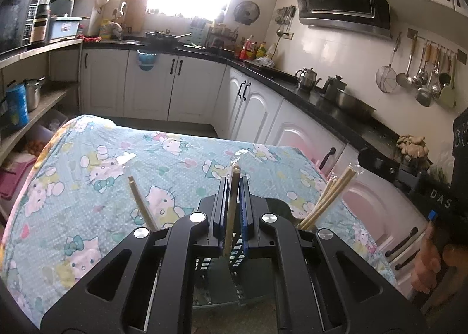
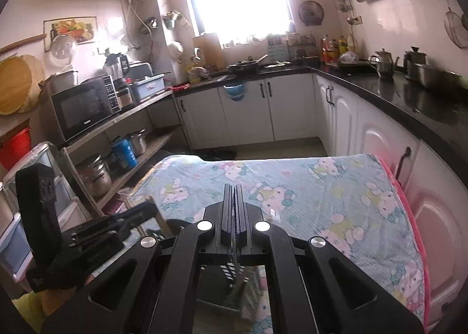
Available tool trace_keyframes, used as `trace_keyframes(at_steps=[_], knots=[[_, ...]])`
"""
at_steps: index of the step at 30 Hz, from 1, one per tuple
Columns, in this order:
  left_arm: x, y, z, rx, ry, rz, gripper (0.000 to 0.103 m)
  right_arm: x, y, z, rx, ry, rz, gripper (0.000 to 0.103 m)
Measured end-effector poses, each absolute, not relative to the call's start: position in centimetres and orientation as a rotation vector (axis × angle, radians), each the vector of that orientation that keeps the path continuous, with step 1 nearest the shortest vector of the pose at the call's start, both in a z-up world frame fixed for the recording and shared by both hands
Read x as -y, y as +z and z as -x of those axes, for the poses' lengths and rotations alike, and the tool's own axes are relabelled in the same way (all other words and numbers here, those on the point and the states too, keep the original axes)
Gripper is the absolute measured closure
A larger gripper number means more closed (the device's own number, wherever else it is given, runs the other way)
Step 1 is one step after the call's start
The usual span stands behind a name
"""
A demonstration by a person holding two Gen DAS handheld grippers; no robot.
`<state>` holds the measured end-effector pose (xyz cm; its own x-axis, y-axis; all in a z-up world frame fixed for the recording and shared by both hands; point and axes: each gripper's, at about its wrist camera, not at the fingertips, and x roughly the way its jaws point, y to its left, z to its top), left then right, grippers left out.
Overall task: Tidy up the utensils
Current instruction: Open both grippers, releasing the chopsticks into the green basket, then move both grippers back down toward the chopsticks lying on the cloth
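Observation:
My left gripper [image 1: 233,184] is shut on a wooden chopstick [image 1: 231,205] that stands upright between its pads, over the Hello Kitty cloth on the table [image 1: 122,158]. Below the left gripper is a dark utensil holder [image 1: 280,208], mostly hidden. More wooden chopsticks [image 1: 327,202] lean out of it at the right, and one wooden stick [image 1: 142,205] leans out at the left. My right gripper [image 2: 233,193] is shut, with a thin clear plastic sleeve [image 2: 234,249] pinched between its pads. The left gripper also shows in the right wrist view [image 2: 87,234], at the lower left.
White cabinets and a black counter [image 1: 336,99] with kettles and a steel bowl run along the right. Open shelves [image 2: 131,117] with a microwave and pots stand at the left. The table's right edge [image 2: 409,211] lies close to the cabinets.

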<state>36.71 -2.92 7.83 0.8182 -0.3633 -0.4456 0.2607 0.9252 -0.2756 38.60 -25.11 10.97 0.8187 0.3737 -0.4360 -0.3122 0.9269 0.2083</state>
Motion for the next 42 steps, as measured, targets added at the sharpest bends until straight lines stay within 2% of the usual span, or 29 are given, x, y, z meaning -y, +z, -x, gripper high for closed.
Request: trace_keyframes(at_steps=[10, 18, 19, 22, 23, 25, 29, 33, 35, 42], knots=[[2.3, 7.5, -36.3, -0.531, -0.322, 0.212, 0.097, 26.5, 9.8, -38.6, -0.529, 0.322, -0.147, 0.101], [2.1, 7.8, -35.5, -0.537, -0.313, 0.206, 0.084, 27.0, 9.8, -38.4, -0.54, 0.315, -0.152, 0.1], [2.1, 7.9, -35.4, -0.542, -0.316, 0.211, 0.081, 27.0, 9.8, -38.3, -0.541, 0.316, -0.15, 0.099], [2.0, 8.0, -35.0, -0.546, -0.318, 0.21, 0.071, 27.1, 9.9, -38.0, -0.544, 0.312, -0.149, 0.081], [2.0, 8.1, -34.7, -0.542, -0.319, 0.206, 0.069, 27.2, 9.9, -37.8, -0.543, 0.311, -0.152, 0.079], [2.0, 8.2, -34.2, -0.537, -0.322, 0.204, 0.066, 27.3, 10.0, -37.5, -0.543, 0.313, -0.153, 0.077], [1.8, 8.4, -33.2, -0.537, -0.321, 0.207, 0.054, 27.7, 9.6, -36.9, -0.555, 0.311, -0.154, 0.069], [1.7, 8.4, -32.2, -0.531, -0.308, 0.2, 0.049, 28.0, 9.3, -36.0, -0.561, 0.305, -0.153, 0.064], [1.5, 8.4, -31.6, -0.529, -0.303, 0.204, 0.043, 28.1, 9.3, -35.4, -0.56, 0.306, -0.154, 0.058], [1.2, 8.4, -29.7, -0.524, -0.286, 0.211, 0.025, 27.6, 9.1, -33.3, -0.558, 0.318, -0.127, 0.05]])
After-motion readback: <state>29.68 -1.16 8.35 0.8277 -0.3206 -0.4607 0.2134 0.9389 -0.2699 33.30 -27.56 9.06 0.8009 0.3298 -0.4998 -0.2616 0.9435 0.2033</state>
